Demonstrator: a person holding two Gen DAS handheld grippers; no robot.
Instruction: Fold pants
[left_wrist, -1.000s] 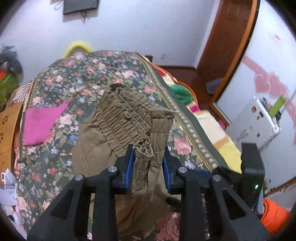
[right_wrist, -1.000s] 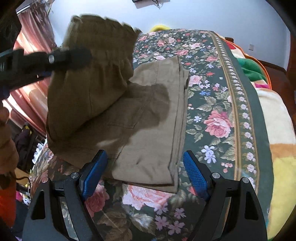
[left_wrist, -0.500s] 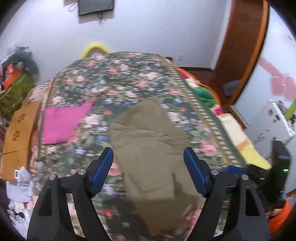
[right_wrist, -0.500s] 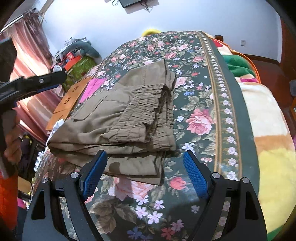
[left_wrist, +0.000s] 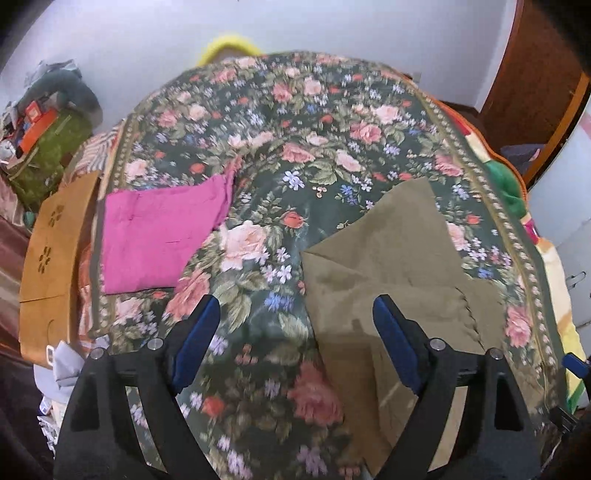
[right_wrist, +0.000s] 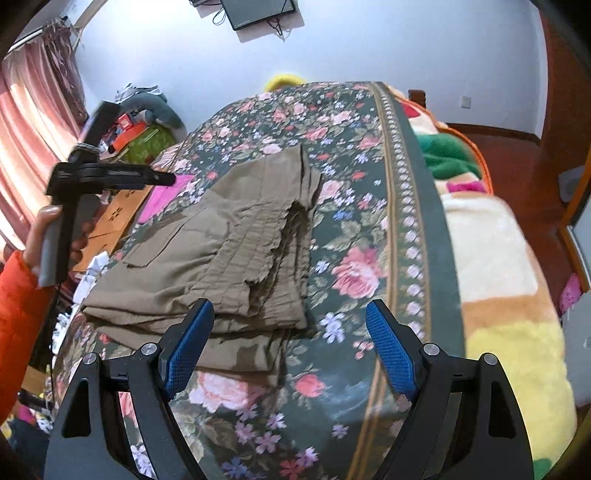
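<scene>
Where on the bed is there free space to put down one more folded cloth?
Bare floral bedspread lies between the pink cloth and the folded pants, and beyond both toward the far wall. The strip between the pants and the bed's right border is narrower.

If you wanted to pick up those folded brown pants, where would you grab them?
Probably at the near folded edge of the brown pants, coming in low from the front with the open right claw. The layers there stack into one thick lip above the bedspread, so one pinch could catch them all.
</scene>
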